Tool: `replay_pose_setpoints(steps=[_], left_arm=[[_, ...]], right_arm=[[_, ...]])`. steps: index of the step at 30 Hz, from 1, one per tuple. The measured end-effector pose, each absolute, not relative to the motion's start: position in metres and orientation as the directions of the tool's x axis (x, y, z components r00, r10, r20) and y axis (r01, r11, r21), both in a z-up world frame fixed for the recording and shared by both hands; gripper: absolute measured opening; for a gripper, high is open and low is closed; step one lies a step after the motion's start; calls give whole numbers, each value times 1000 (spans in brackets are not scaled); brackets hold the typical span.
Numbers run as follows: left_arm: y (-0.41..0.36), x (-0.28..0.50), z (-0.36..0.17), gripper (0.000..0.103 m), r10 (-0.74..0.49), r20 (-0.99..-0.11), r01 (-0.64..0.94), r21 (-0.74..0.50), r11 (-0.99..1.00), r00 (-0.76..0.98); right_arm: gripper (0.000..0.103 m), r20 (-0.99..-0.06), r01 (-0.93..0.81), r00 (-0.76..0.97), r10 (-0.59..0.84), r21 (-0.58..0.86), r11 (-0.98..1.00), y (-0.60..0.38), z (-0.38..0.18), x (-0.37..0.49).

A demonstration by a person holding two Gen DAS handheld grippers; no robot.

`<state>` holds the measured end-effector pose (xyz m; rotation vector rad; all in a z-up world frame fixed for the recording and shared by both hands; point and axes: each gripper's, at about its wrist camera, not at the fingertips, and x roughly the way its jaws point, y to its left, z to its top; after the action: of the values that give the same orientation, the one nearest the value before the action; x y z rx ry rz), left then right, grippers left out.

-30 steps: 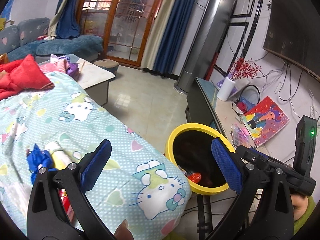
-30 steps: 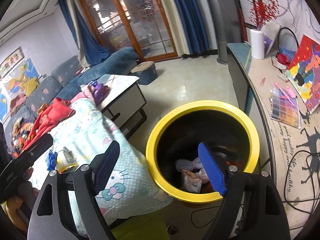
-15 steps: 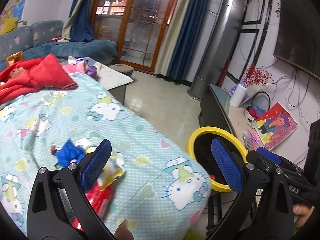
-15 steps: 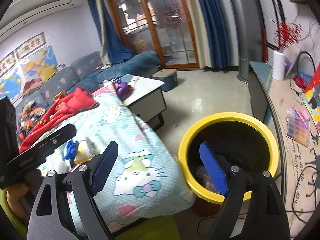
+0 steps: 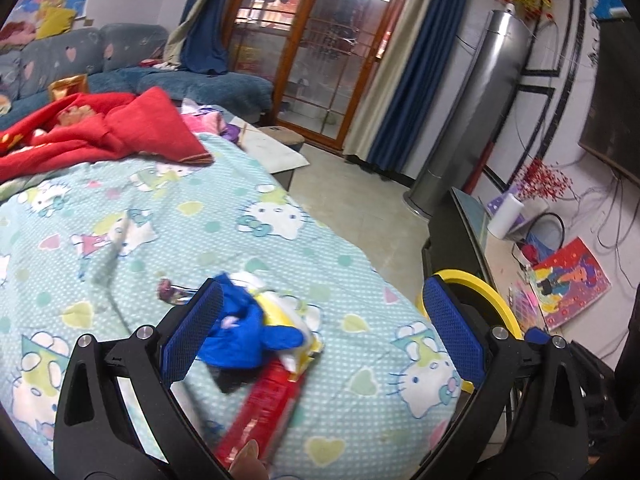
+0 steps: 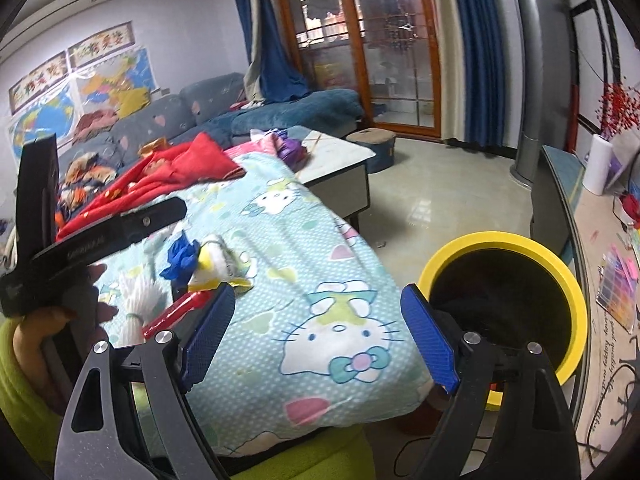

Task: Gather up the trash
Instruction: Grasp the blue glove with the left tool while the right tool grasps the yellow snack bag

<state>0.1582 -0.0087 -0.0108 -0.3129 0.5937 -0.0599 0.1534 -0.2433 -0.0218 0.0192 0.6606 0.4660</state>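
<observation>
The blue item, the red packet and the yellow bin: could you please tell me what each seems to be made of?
The blue item looks like thin, soft, matte film or rubber, perhaps a glove: it lies crumpled with floppy lobes. The red packet looks like glossy plastic wrapper, though motion blur leaves it uncertain. The yellow bin looks like rigid moulded plastic with a smooth, even-coloured rim and a dark inside.

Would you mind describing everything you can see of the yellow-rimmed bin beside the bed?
The bin is round with a thick, bright yellow rim that looks like plastic and a dark, shadowed interior whose contents cannot be made out. It stands upright on the floor, close against the hanging edge of the Hello Kitty blanket and beside the low cabinet. In the left wrist view only an arc of its rim shows. Neither gripper touches it.
</observation>
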Motion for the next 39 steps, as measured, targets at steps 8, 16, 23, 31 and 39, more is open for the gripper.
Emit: replay_pose_setpoints(steps=[8,16,23,31,39], left_arm=[[31,160,-17,91,-116,-552,-108,-356,928,826],[52,173,-38,72,-176,-601,-131,-432,892,780],[57,183,-51,59,-228,-618,-119,-467,876,753],[63,188,-63,49,-256,-636,-125,-490,863,728],[68,186,-71,28,-272,-646,-134,-507,851,713]], right_arm=[[83,-618,-470,644,452,146,870,-216,-31,156],[83,-665,-540,553,502,173,824,-179,-46,174],[83,-698,-575,500,513,176,799,-146,-63,195],[83,-714,-608,474,515,158,778,-121,-74,211],[82,-722,-626,433,540,190,756,-106,-86,227]])
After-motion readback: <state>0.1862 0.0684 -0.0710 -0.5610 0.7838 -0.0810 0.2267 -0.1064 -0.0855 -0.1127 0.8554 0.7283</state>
